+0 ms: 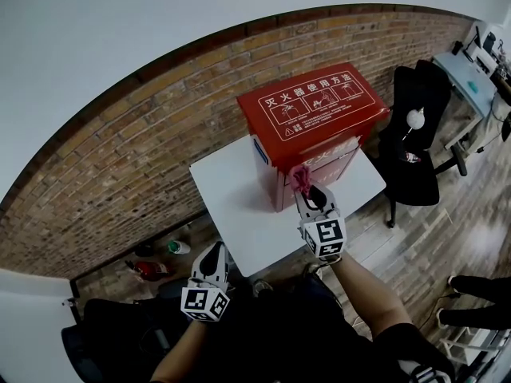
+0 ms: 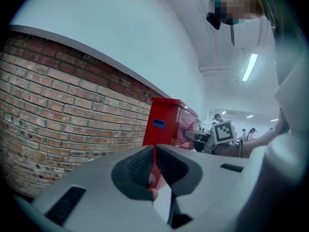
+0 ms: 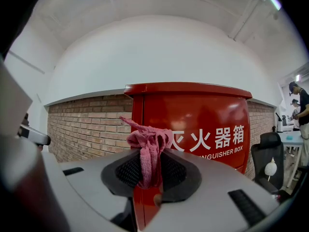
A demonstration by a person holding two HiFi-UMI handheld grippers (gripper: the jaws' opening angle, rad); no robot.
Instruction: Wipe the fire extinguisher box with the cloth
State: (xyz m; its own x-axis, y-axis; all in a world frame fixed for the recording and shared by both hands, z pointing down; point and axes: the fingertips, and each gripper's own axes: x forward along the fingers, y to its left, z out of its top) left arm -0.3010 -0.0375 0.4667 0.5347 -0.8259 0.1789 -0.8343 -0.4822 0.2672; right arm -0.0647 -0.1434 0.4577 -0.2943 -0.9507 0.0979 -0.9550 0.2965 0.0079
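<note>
Right gripper (image 3: 149, 178) is clamping the cloth (image 3: 148, 149) at the box (image 3: 203, 124) front, the grip showing only in its own view. Left gripper (image 1: 214, 254), jaws together, is hovering off the table (image 1: 231, 206) edge.

A white table (image 1: 231, 206) stands against a brick wall (image 1: 120, 174), with white wall (image 1: 120, 30) above. Right of the table, a black chair (image 1: 411, 174) sits on wooden floor (image 1: 455, 230).

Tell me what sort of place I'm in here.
Probably an office or lab workspace: a brick wall beside a black office chair and a desk, with people farther back under ceiling strip lights.
</note>
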